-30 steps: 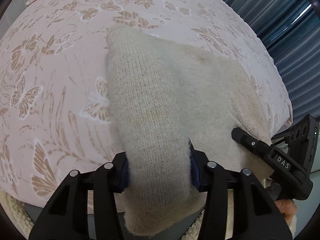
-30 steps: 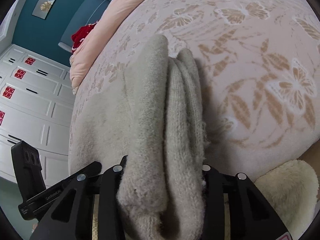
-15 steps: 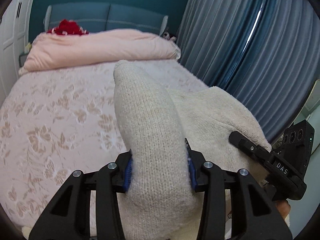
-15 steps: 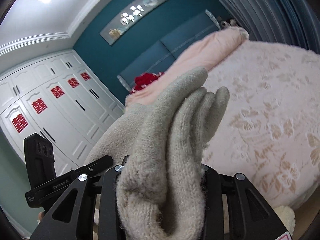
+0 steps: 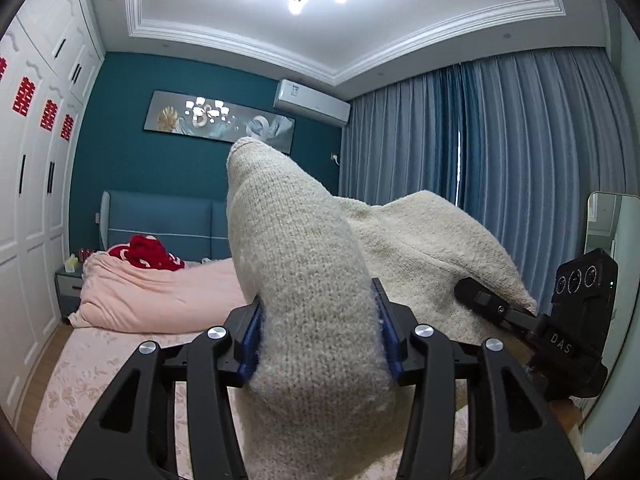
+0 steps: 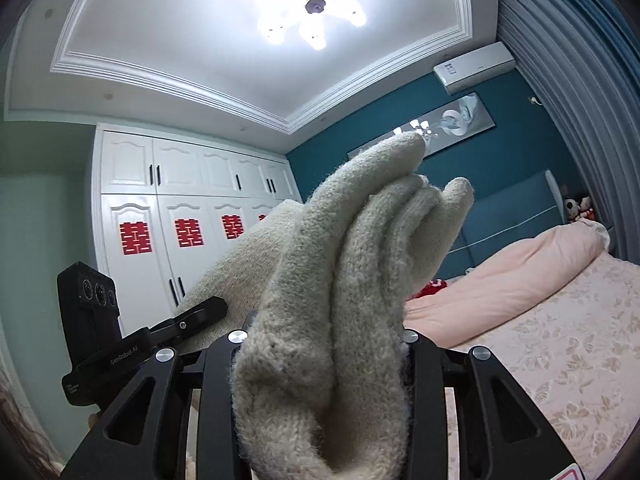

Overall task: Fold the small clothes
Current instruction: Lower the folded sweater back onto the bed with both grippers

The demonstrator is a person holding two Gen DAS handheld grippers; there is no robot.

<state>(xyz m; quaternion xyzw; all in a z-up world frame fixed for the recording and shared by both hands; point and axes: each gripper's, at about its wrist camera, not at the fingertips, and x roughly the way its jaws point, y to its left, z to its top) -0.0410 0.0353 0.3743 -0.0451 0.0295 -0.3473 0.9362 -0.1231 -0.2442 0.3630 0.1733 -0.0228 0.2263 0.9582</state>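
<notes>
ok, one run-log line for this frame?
phase: lift | left gripper: shut on knit garment | right gripper: shut on bunched edge | garment: held up above bed, unfolded

Left gripper (image 5: pixel 318 334): matte black angular linkage arms, triangular cut-outs, round silver screws at joints; blue ribbed pads (image 5: pixel 249 340) fitted inside fingers. Right gripper (image 6: pixel 324 364): same black linkage, silver screws. Black camera modules with three round lenses mounted alongside; white lettering "DAS", "GenRobot.AI" printed on brackets.
</notes>
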